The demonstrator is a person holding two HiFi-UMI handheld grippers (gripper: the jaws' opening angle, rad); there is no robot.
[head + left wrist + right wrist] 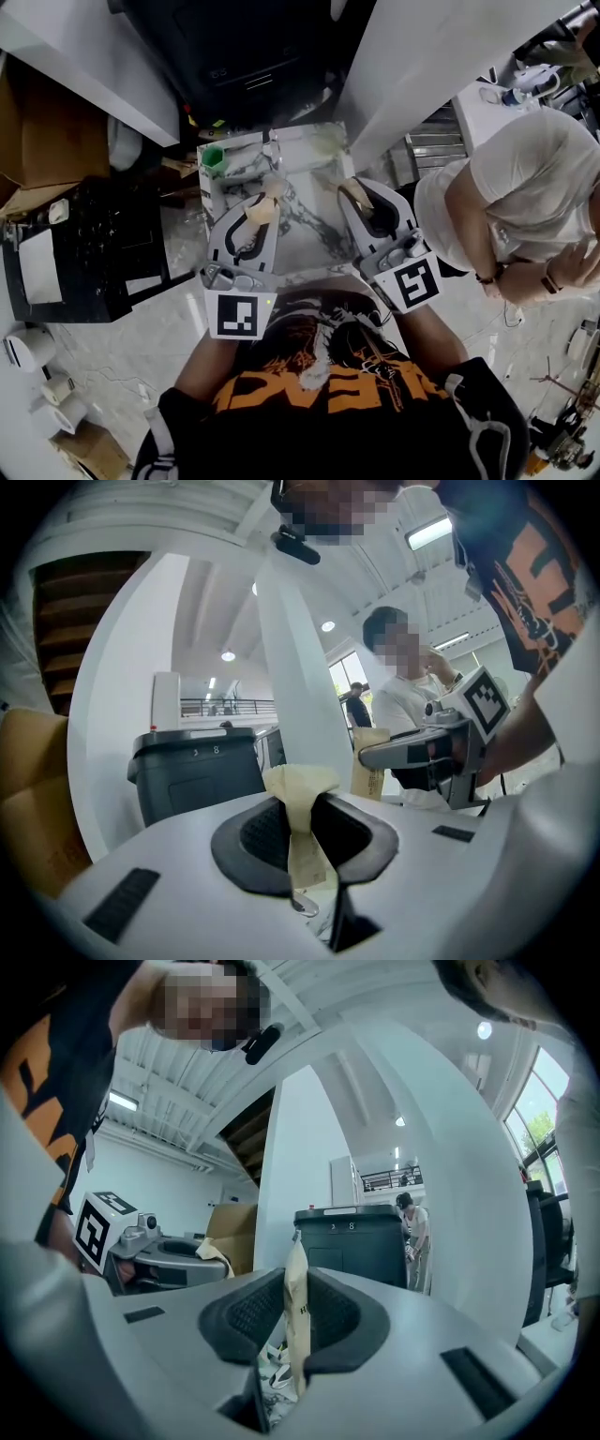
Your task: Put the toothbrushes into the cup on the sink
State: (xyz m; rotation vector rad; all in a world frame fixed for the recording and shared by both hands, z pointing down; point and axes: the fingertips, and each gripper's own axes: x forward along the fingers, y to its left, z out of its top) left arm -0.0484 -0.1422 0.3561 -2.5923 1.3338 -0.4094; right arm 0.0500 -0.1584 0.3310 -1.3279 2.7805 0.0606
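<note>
My left gripper (302, 832) clamped one paper-wrapped toothbrush (298, 794), my right gripper (291, 1321) a second paper-wrapped toothbrush (297, 1288). Green cup (214, 157) stood at the marble sink top's (314, 239) far left corner.

A green cup (214, 157) stands on the marble sink top (314, 225).

Your left gripper (262, 217) pinches a tan-wrapped toothbrush (301, 794); your right gripper (362, 201) a second toothbrush (296, 1309); the green cup (214, 157) stands on the sink (311, 236).
</note>
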